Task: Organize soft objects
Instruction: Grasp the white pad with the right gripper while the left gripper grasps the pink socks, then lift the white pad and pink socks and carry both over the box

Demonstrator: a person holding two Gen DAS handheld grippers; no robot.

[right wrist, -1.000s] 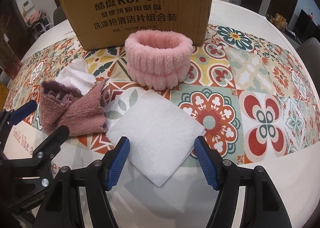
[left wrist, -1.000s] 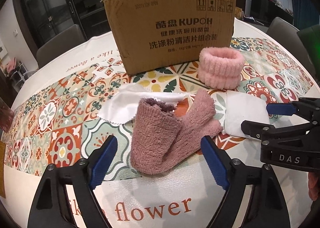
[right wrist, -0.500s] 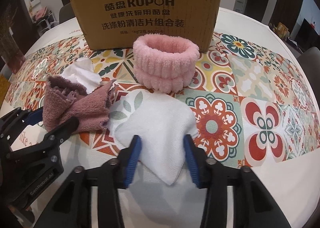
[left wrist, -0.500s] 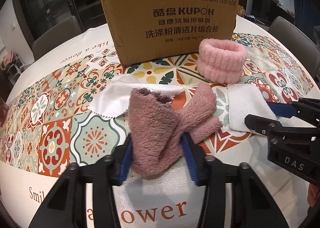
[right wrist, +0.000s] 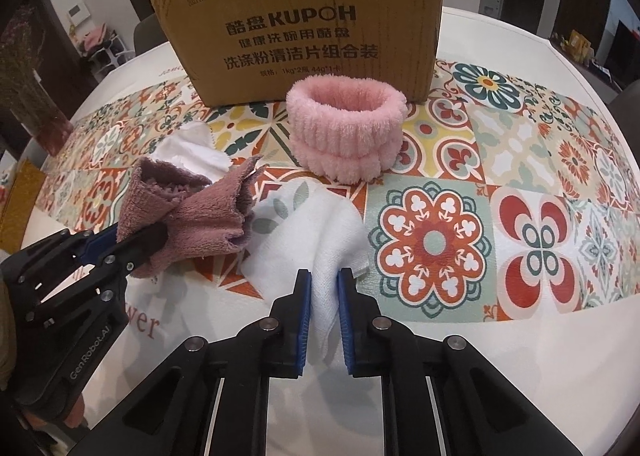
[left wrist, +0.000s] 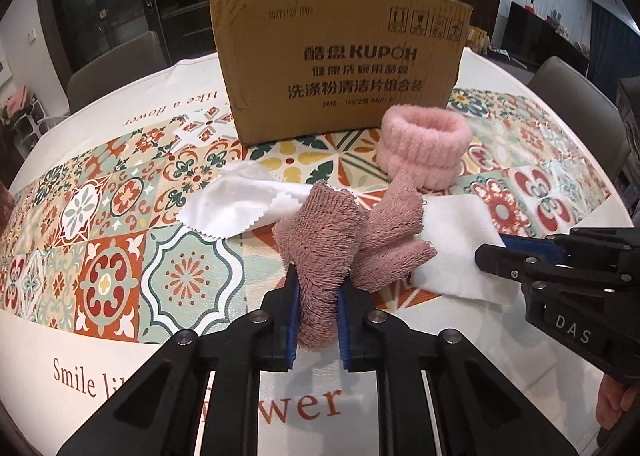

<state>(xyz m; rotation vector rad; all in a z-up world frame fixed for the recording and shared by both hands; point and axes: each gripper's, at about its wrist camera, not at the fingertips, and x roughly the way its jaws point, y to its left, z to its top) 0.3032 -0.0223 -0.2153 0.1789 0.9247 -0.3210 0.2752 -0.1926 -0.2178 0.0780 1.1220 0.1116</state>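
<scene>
Left gripper (left wrist: 316, 316) pinching mauve towel (left wrist: 332, 240), right gripper (right wrist: 323, 312) white cloth (right wrist: 320, 240)

Mauve towel (left wrist: 320, 240), white cloth (right wrist: 320, 232), pink band (right wrist: 346, 127), floral-tiled tablecloth (right wrist: 520, 159).

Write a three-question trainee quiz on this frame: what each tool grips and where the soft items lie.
1. True or false: the left gripper has its jaws shut on the mauve towel.
2. What does the right gripper hold?
3. The pink fluffy band sits: A) inside the cardboard box B) in front of it C) under the white cloth.

Key: 1 true; 2 the white cloth; 3 B.
</scene>
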